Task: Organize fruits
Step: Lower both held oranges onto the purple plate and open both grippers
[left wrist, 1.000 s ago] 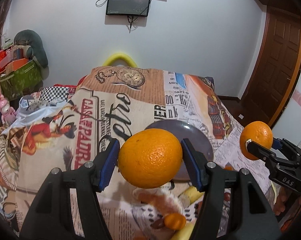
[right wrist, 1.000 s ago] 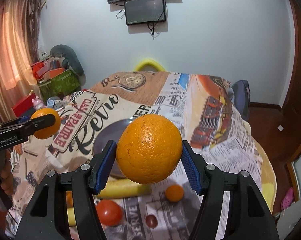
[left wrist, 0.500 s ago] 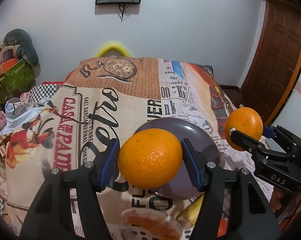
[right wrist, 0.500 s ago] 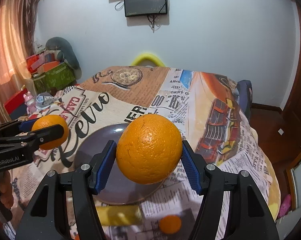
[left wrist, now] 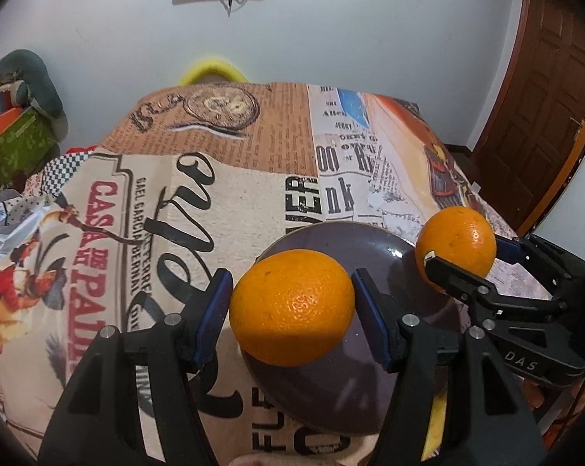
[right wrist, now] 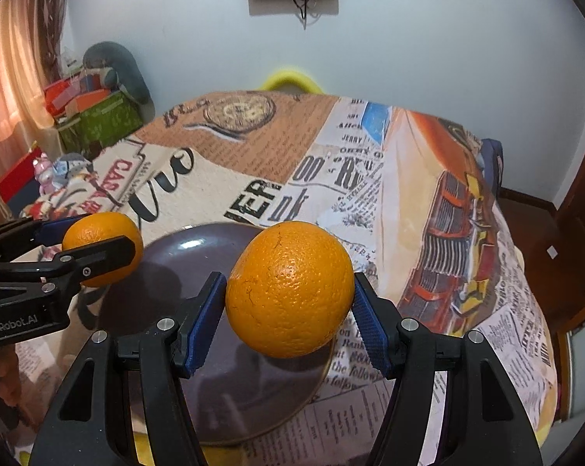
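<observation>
My left gripper [left wrist: 292,306] is shut on an orange [left wrist: 292,305] and holds it above the left part of a dark purple plate [left wrist: 350,384]. My right gripper [right wrist: 288,291] is shut on a second orange [right wrist: 288,287] above the plate's right part [right wrist: 199,256]. Each gripper with its orange also shows in the other view: the right one [left wrist: 457,242] at the plate's right edge, the left one [right wrist: 102,252] at its left edge. A bit of yellow fruit [left wrist: 434,419] shows beside the plate, mostly hidden by my finger.
The plate lies on a table covered with a newspaper-print cloth [left wrist: 222,194]. A yellow chair back [left wrist: 213,72] stands at the far edge. Boxes and toys [right wrist: 94,112] are stacked at the left. A wooden door [left wrist: 545,89] is at the right.
Both grippers have moved forward and down over the plate, each still holding its orange. The loose fruit at the near edge has dropped out of view.
</observation>
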`<control>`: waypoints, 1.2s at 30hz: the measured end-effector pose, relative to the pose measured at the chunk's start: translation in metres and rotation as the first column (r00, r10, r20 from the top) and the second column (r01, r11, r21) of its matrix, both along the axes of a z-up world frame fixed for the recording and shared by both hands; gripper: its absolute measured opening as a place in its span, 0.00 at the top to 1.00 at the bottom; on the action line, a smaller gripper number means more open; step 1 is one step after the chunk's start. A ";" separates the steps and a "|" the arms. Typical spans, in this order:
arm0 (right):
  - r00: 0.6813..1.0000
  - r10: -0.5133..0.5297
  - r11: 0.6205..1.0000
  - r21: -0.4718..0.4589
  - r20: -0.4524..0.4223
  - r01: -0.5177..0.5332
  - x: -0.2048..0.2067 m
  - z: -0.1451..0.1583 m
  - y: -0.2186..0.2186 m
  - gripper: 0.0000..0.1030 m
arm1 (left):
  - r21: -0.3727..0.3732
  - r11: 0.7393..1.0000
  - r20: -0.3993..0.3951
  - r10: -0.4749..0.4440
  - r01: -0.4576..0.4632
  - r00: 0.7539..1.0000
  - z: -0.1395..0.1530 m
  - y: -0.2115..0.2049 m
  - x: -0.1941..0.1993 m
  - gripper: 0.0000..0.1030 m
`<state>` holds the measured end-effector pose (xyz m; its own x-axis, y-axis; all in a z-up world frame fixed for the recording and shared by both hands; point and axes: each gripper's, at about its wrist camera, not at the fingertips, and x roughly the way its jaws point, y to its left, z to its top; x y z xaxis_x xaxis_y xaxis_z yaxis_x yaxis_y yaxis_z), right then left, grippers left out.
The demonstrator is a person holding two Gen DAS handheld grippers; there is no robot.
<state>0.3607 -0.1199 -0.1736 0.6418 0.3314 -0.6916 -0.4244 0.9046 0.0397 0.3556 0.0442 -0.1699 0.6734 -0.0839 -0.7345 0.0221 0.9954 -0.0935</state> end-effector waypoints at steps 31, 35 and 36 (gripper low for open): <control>0.999 0.033 0.997 -0.069 0.011 -0.032 -0.021 0.009 0.005 0.31 | -0.031 0.999 -0.019 0.007 -0.007 1.000 0.013 0.001 -0.007 0.36; 0.998 0.034 0.998 -0.056 0.047 -0.031 -0.042 0.026 0.001 0.31 | 0.003 1.000 0.009 0.010 -0.010 1.000 0.030 0.002 -0.030 0.36; 0.998 0.034 0.998 -0.056 0.057 -0.031 -0.048 0.030 0.000 0.31 | 0.009 1.000 0.016 0.010 -0.010 1.000 0.034 0.002 -0.036 0.36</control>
<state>0.3123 -0.1197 -0.1431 0.6707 0.3151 -0.6715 -0.4535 0.8906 -0.0351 0.3195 0.0462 -0.1359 0.6858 -0.0705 -0.7244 0.0138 0.9964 -0.0838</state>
